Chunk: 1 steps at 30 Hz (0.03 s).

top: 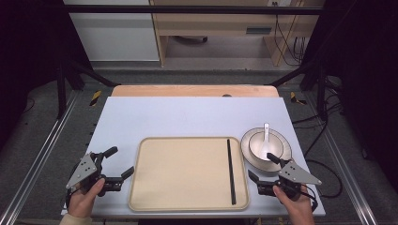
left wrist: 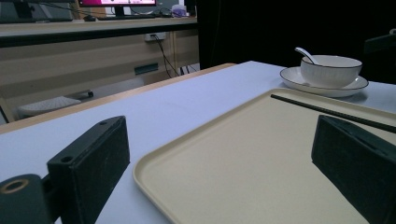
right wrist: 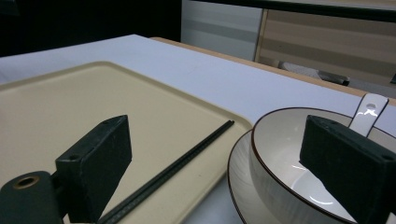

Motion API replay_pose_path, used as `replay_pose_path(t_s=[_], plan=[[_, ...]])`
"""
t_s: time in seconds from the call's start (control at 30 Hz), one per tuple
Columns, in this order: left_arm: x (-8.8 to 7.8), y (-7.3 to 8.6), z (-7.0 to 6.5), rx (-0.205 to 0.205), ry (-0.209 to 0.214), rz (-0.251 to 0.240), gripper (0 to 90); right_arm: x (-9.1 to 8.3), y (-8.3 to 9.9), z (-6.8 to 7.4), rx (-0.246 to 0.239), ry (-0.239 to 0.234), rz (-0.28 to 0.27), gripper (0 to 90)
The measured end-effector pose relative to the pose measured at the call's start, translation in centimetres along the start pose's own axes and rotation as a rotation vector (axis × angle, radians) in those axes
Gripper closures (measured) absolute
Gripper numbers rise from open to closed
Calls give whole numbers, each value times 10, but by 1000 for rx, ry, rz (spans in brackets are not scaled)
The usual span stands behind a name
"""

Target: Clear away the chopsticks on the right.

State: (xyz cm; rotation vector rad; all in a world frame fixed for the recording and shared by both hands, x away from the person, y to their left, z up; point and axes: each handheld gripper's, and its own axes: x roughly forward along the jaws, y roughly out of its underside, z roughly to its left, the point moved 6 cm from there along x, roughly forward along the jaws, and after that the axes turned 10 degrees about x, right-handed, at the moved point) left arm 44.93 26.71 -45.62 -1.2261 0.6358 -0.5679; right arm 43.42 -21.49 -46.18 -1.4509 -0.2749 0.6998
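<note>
My right fingers were apart and empty just short of the bowl on its plate, left fingers apart beside the tray, black chopsticks lying lengthwise away from me.

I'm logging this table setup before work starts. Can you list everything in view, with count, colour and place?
tray: one, beige, centre of the table, near edge
chopsticks: black, lying together along the tray's right side
plate: one, white with dark rim, right of the tray
bowl: one, white, on the plate
spoon: one, white, in the bowl
table: one, pale blue top
left gripper: one, black, left of the tray, fingers open
right gripper: one, black, beside the plate, fingers open
</note>
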Motion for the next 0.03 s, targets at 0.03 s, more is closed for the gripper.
replay_pose_path(t_s=[0.03], plan=[[0,0,0,-7,-1,-7,40,2,-3,4,11,1,5,72]])
